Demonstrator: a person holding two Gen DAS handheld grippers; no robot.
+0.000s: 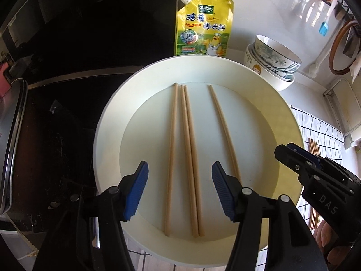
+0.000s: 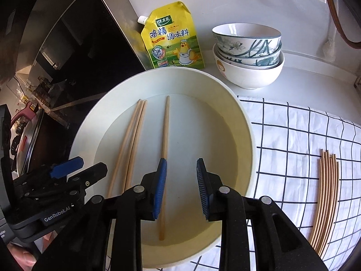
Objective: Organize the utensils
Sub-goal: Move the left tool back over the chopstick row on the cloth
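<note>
Four wooden chopsticks [image 1: 188,158] lie flat inside the white basin [image 1: 108,135], long axes running from the near rim toward the yellow seasoning pouch [image 1: 203,27], thin tips far. Three lie left, one apart right. The left tongs [image 1: 180,189] hover spread and empty. The right tongs [image 2: 181,188] stand apart, empty. More chopsticks [image 2: 325,198] rest on the checked cloth [image 2: 293,135].
</note>
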